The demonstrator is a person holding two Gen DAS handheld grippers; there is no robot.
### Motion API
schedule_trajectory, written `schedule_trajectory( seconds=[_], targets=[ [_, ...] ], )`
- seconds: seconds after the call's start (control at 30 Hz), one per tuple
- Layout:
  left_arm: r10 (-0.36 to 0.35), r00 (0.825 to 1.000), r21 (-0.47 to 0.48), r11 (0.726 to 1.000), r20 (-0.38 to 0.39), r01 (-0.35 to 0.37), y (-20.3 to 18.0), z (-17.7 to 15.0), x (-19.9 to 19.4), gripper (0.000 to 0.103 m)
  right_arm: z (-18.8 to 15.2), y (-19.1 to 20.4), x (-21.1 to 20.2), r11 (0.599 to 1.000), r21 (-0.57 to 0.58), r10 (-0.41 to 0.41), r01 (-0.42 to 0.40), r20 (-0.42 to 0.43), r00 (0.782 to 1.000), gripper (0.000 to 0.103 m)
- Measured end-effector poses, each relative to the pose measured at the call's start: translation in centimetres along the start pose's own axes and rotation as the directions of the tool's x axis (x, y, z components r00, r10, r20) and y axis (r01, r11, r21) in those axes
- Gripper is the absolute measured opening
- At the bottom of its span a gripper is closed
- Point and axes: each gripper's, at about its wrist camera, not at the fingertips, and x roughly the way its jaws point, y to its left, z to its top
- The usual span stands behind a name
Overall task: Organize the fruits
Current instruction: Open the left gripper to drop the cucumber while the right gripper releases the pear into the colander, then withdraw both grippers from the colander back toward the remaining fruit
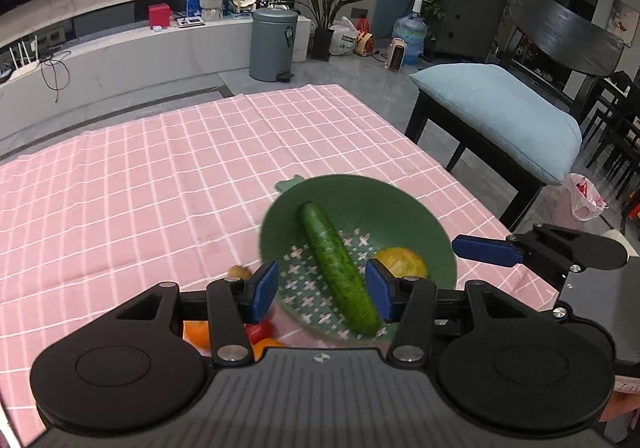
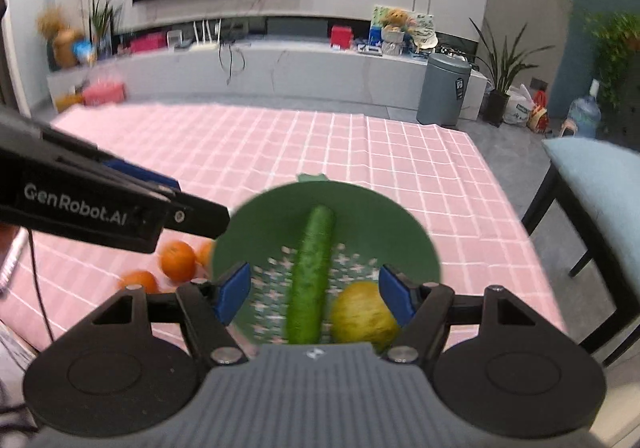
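Pink checked cloth covers the table. From the left wrist, a green bowl with holes sits on it. Inside lie a long cucumber and a yellow fruit. The cucumber points away and a bit left. The left gripper is apart and grips nothing.

From the right wrist, the cucumber points nearly straight away. Oranges sit left of the bowl on the cloth. The right gripper hangs loose, holding nothing.

- Ahead of your grippers, the tablecloth looks like soft matt cloth.
- The colander looks like smooth matt plastic.
- The cucumber has bumpy, slightly glossy skin.
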Motion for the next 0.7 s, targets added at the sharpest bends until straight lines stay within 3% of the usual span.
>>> schedule_trajectory(
  seconds=[0.23,0.6,0.7],
  targets=[
    [0.034,0.999,0.048,0.998,-0.03,-0.033,1.7,-2.0,-1.5,0.059,-0.8,2.6,-1.3,0.993,0.059,0.095,-0.097,0.047,0.994,0.068],
    [0.038,0.998,-0.03,0.999,-0.053,-0.04,7.0,-5.8,-2.8,0.059,-2.5,6.3,0.0,0.992,0.084,0.097,-0.097,0.012,0.995,0.067],
    [0.027,0.998,-0.059,0.998,-0.051,-0.03,8.1,-6.8,-2.5,0.059,-2.7,7.0,0.5,0.992,0.08,0.099,-0.099,-0.001,0.995,0.06]
  ],
)
